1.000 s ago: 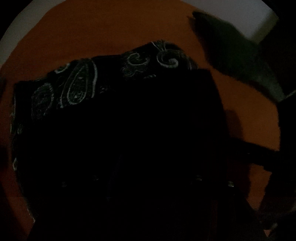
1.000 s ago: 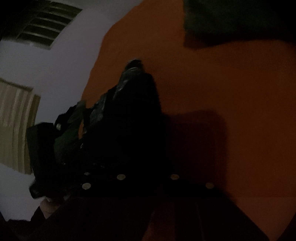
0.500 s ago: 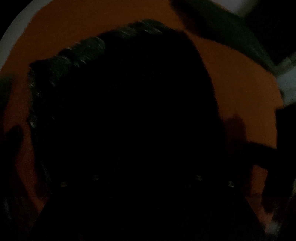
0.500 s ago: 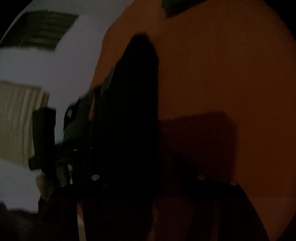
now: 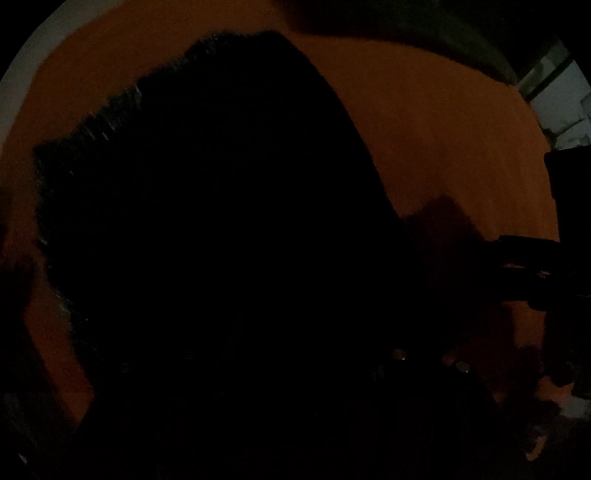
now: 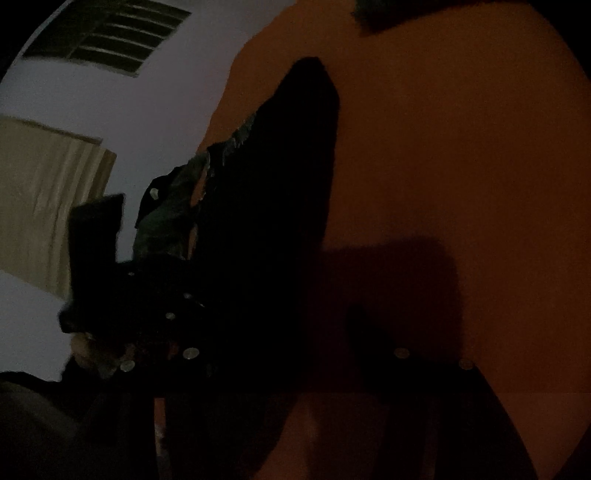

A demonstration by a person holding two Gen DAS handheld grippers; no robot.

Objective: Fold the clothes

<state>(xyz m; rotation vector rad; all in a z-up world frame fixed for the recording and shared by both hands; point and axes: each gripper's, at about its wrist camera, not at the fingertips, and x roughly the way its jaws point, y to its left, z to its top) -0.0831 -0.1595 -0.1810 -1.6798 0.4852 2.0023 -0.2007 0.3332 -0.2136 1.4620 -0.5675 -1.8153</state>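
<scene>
It is very dark here. The black garment (image 5: 207, 192) lies spread on the orange bench (image 5: 443, 129) right under my left tool (image 5: 291, 332) and fills most of that view; a few pale flecks of pattern show along its far left edge. My left tool's fingers are lost in the black of the cloth, so I cannot tell how wide it stands or whether it has hold of anything.

From my right tool (image 6: 295, 332) the same garment runs as a tall dark strip from near the far bench edge down over the left finger. This tool's two fingers stand well apart, with bare orange showing low between them, and nothing is pinched there. My left tool appears as a dark shape at the left of this view, against the pale wall (image 6: 155, 110).

Another dark, greenish garment (image 5: 406, 29) lies at the far edge of the bench, well apart from the black one.
</scene>
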